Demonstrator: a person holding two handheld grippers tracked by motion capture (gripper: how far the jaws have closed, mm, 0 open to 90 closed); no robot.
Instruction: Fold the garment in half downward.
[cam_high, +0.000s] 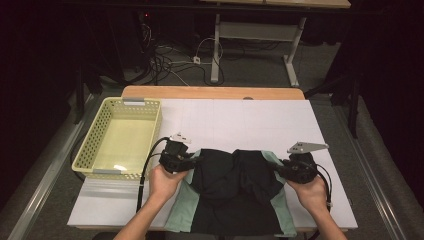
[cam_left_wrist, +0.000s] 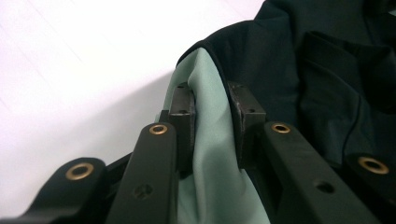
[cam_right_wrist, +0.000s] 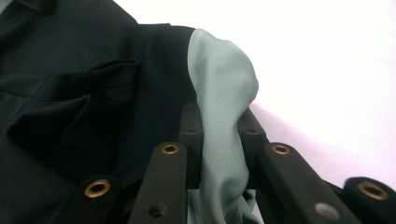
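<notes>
A black shirt with pale green sleeves (cam_high: 235, 185) lies on the white table top (cam_high: 240, 122) near the front edge. My left gripper (cam_high: 192, 161) holds its left shoulder, and in the left gripper view the pads (cam_left_wrist: 183, 112) pinch a fold of the green sleeve cloth (cam_left_wrist: 210, 154). My right gripper (cam_high: 279, 169) holds the right shoulder. In the right gripper view its jaws are shut on the other green sleeve (cam_right_wrist: 224, 93), next to the black body cloth (cam_right_wrist: 84, 93). The shirt's top edge is bunched up between the two grippers.
A pale yellow perforated basket (cam_high: 95, 145) stands on the table's left side, just left of my left hand. A bare wooden strip (cam_high: 210, 92) runs along the far edge. Cables and a desk frame (cam_high: 220, 45) lie on the floor beyond.
</notes>
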